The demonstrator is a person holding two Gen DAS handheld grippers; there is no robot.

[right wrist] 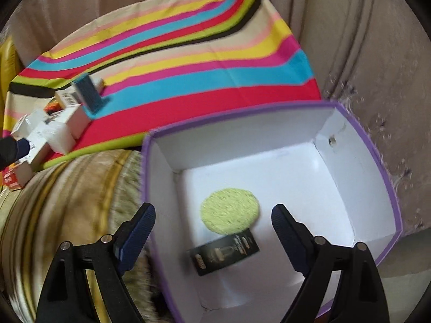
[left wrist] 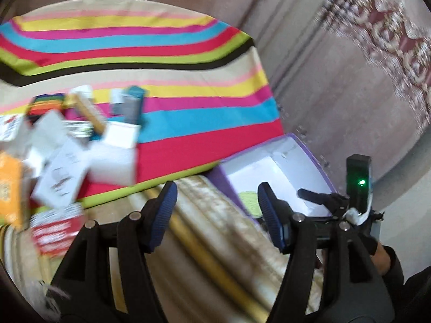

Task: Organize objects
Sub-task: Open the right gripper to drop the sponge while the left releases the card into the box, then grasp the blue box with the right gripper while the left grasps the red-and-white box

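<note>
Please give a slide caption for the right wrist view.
Open tongs above purple box holding green pad and black pack.

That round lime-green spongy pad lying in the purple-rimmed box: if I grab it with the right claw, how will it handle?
The round lime-green spongy pad looks thin and porous, so probably light and floppy, likely to bend between the pads. It lies flat on the floor of the purple-rimmed white box, so it shouldn't roll, but its low edge may be hard to catch.

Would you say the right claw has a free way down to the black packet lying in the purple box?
Probably yes: the right claw is open above the box, whose top is uncovered, and only the green pad lies beside the black packet.
</note>
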